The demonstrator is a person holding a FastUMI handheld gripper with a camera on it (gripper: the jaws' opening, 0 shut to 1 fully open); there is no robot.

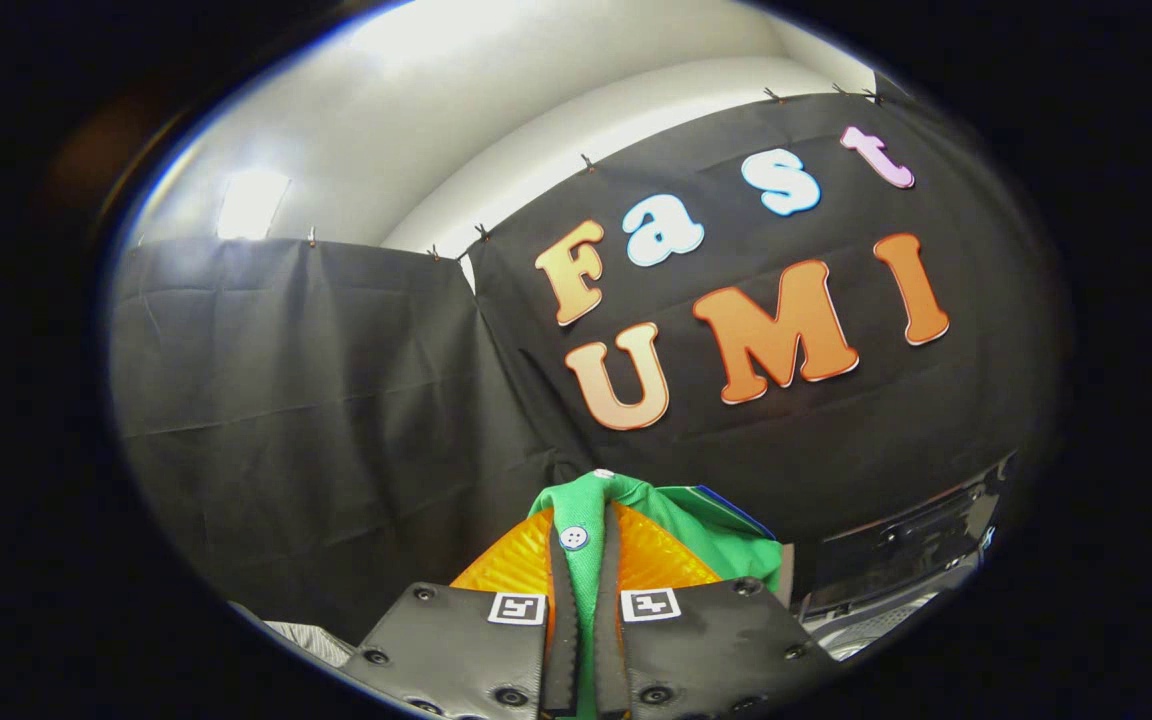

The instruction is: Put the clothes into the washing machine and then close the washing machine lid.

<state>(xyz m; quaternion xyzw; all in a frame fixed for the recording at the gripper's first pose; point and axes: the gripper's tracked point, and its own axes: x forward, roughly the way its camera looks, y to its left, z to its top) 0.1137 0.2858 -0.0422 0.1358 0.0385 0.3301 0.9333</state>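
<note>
A green garment [706, 535] with a white button is pinched between my two fingers, and its cloth bunches up over and just beyond the fingertips. My gripper [586, 560] is shut on it and holds it lifted in front of the black booth wall. To the right of the fingers, lower down, part of the washing machine [896, 560] shows: a dark glossy panel and a pale ribbed surface beneath it. Whether its lid is up or down I cannot tell.
Black cloth walls [316, 400] close off the space ahead and to the left. A pale ribbed surface [306, 640] shows just left of the fingers.
</note>
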